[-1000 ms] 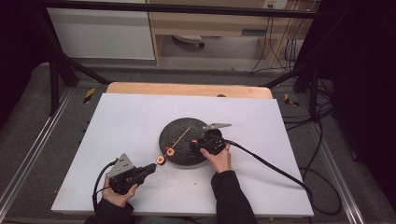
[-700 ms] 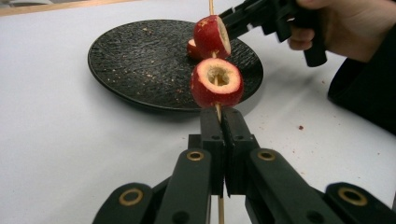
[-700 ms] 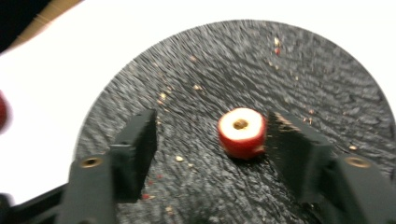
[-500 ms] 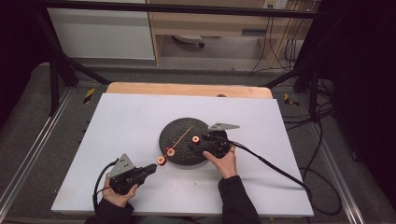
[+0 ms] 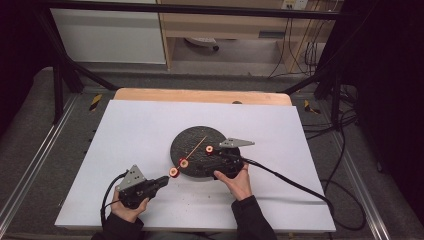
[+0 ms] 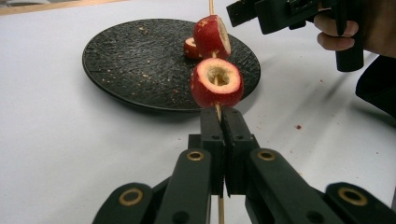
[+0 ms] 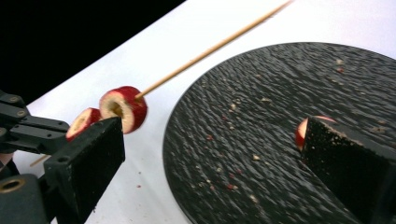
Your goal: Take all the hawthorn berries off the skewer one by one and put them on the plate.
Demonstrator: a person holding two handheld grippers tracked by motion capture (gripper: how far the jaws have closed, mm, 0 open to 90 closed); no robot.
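1. Left hand-held gripper is clenched on the butt end of a thin wooden skewer, at 7 o'clock off the black plate on the bench.
2. Two red fruit pieces are threaded on the skewer near the gripper; the skewer tip points toward 1 o'clock over the plate.
3. Right hand-held gripper has its jaws just opening, released, nothing pressed between the pads; it sits at the plate's 4 o'clock.
4. A loose fruit piece lies on the plate near the right gripper.
5. Handling, judged: the fruit is light, soft, hollow and crushable, so pinch its skin sides gently; the skewer is stiff but snaps easily.
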